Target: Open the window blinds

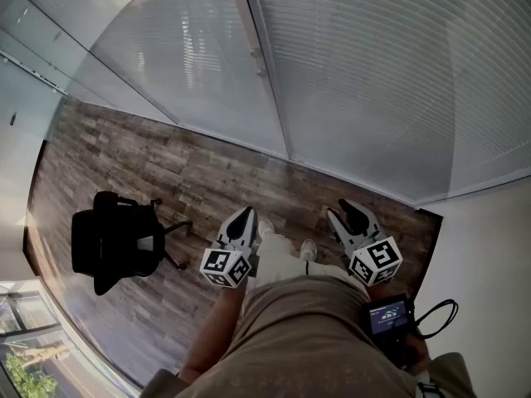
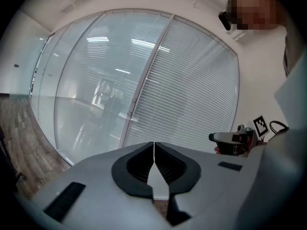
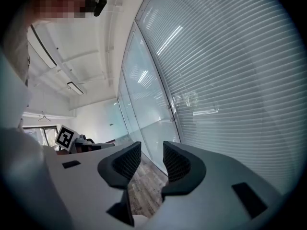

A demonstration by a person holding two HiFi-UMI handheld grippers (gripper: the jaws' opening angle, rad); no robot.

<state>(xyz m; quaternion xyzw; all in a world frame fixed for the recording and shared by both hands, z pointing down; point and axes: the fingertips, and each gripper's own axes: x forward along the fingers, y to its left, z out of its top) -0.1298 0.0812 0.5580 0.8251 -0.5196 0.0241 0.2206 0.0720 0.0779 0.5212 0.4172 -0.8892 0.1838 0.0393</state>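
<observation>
The left gripper [image 1: 245,213] is closed tight on nothing, the right gripper [image 1: 346,209] is open a bit and empty, and the blinds [image 1: 398,81] hang ahead, not touched.

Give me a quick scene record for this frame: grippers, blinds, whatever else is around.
left gripper: shut, empty, aimed at the blinds
right gripper: open, nothing between the jaws
blinds: lowered, neither gripper touching them
chair: black, standing on the person's left, apart from both grippers
floor: wood planks
task state: not yet begun
</observation>
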